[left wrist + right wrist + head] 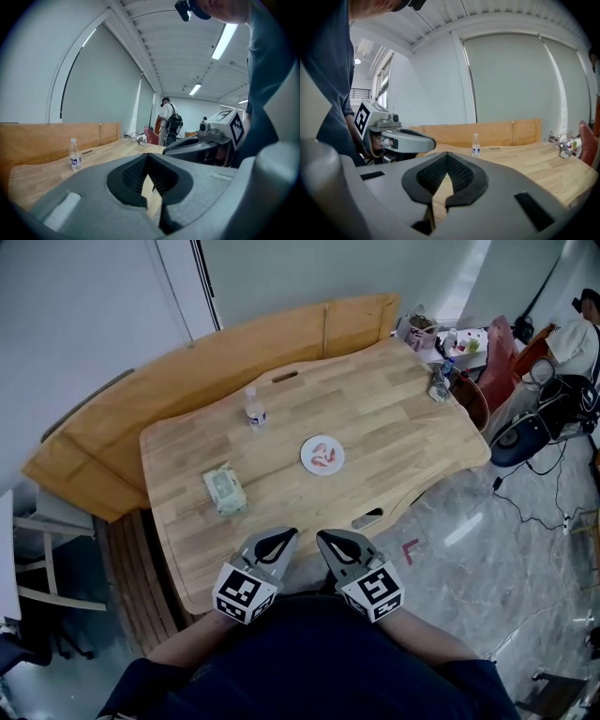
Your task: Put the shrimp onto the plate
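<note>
A small white plate (pixel 306 458) lies near the middle of the wooden table (pixel 394 427), and red-pink shrimp (pixel 323 456) rest on it. Both grippers hover side by side at the table's near edge, well short of the plate. My left gripper (pixel 288 532) (pixel 148 155) is shut, its tips meeting with nothing between them. My right gripper (pixel 322 535) (pixel 446 155) is shut and empty too. Each gripper view shows the other gripper beside it, the right gripper's body (pixel 197 145) and the left gripper's body (pixel 401 140). The plate does not show in either gripper view.
A small water bottle (pixel 254 410) (pixel 74 154) (pixel 476 145) stands left of the plate, toward the far side. A green-white tissue pack (pixel 225 489) lies near left. Clutter (pixel 436 381) sits at the far right corner. A wooden board (pixel 234 352) lines the back; a person (pixel 577 334) is far right.
</note>
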The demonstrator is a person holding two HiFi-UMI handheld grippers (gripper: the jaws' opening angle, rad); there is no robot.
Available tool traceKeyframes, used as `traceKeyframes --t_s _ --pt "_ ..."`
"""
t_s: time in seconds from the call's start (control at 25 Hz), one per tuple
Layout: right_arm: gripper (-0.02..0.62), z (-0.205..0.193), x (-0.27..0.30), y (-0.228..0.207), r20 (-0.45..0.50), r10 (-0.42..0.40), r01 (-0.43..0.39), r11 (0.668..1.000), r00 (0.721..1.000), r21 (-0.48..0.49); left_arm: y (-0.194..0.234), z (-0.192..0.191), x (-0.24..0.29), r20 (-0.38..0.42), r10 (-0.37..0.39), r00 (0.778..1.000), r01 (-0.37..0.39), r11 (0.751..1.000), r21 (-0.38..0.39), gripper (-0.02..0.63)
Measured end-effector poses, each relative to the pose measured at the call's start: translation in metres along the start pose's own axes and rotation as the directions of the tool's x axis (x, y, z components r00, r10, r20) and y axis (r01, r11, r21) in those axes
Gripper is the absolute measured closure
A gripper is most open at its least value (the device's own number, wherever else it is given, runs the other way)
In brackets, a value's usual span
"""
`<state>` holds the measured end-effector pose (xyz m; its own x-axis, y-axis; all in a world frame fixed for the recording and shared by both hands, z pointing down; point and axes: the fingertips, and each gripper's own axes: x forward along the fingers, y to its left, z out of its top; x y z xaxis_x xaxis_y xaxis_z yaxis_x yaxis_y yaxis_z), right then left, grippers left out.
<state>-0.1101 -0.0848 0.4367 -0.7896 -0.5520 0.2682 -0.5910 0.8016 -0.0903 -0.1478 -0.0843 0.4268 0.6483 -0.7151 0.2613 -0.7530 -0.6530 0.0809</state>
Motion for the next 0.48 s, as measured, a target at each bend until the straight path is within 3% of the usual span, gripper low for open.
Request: traceKeyframes --t_s 0.48 --pt "0.586 0.0010 -0.0031 0.0038 -0.002 -0.005 0.005 1.000 1.000 0.012 -0.0057 0.0035 -0.0019 0.002 -0.016 1.000 0.016 1.000 0.025 0.600"
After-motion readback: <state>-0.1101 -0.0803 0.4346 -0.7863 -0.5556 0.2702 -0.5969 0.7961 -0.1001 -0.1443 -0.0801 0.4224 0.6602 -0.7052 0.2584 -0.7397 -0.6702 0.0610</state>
